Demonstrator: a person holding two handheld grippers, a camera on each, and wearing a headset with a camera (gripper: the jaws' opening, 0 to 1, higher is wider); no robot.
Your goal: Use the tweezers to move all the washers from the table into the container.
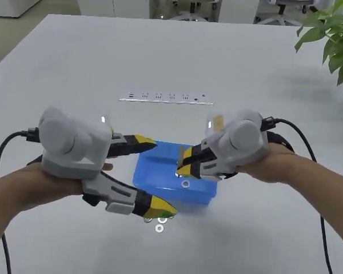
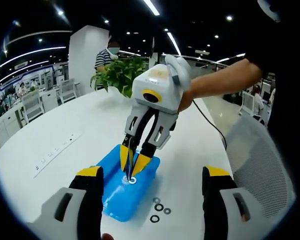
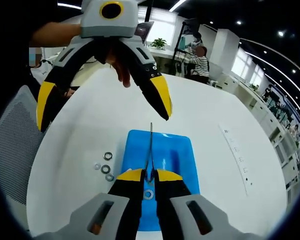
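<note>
Head view showed your right gripper (image 1: 184,164) clenched on the tweezers (image 3: 151,145), holding them over the blue container (image 1: 206,193) that sat on the bench (image 1: 160,57). Your left gripper (image 1: 153,174) was released and grasped nothing. Its jaws were spread wide at the container's left side, one by the far corner and one off the near corner.

One washer (image 1: 186,184) lay inside the container, just beside the tweezers. Whether the tips were touching it could not be settled. Four loose washers (image 3: 105,169) lay clustered on the bench just outside the container's near left corner, so the task was judged only begun.

Handling assessment:
- The washers appeared thin, flat, hard and very light. On the smooth bench they would likely skate away from a glancing tip.
- You were advised to take each one across its ring, one tip through the hole and the other on the outer edge.
- Starting with the washer furthest from the container would help avoid scattering the cluster.
- The tweezers looked slim and springy and might twist within the gripper under side load.
</note>
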